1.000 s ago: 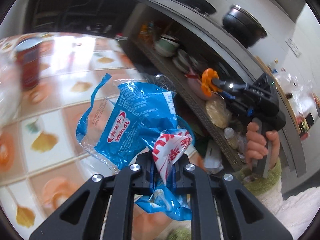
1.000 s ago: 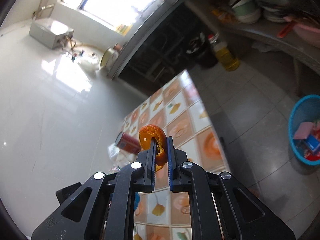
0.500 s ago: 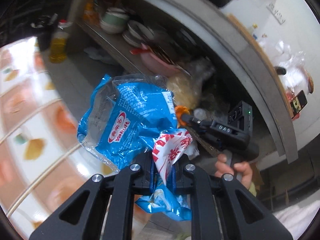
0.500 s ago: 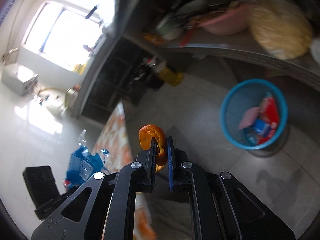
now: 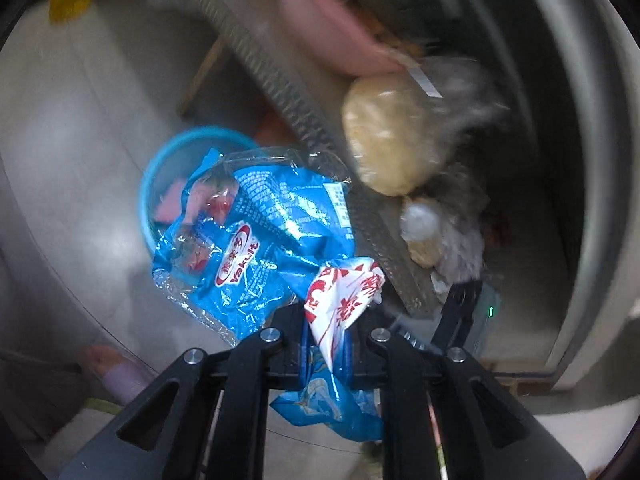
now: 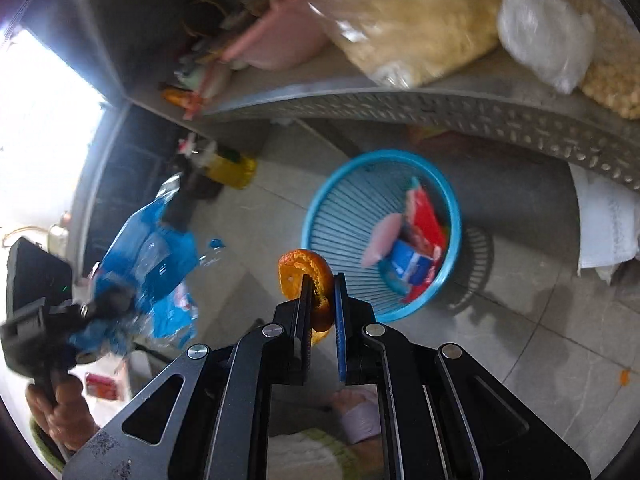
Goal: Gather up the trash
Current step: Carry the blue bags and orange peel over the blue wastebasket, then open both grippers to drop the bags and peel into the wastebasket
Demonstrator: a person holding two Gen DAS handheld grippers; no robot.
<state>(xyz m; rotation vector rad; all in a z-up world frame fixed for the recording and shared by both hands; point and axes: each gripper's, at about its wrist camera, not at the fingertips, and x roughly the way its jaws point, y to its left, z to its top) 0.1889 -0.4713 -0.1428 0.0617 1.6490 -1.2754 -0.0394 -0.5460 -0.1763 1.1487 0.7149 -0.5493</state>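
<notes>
Reading left to right off the right wrist view: my left gripper (image 6: 92, 312) sits at the far left edge, held by a hand (image 6: 60, 412), jaws clamped on a crumpled blue Yakult wrapper (image 6: 152, 260) that bunches out ahead of the fingers. Centre frame, my right gripper (image 6: 322, 300) is closed tight on a curl of orange peel (image 6: 304, 276), peel sticking up past the fingertips. Just right of that, down on the grey tiled floor (image 6: 540, 360), the blue basket (image 6: 320, 208) sits under the edge of a metal shelf (image 6: 400, 108); it already has red, pink and blue packaging in it. Neither piece of trash is in the basket; both are in the jaws above the floor. Left wrist view is motion-blurred but agrees: wrapper (image 5: 260, 232) pinched between the jaws (image 5: 326, 332), a white-and-red part folded over at the tips, basket rim (image 5: 160, 168) partly hidden behind it, bagged food on the shelf to the right.
</notes>
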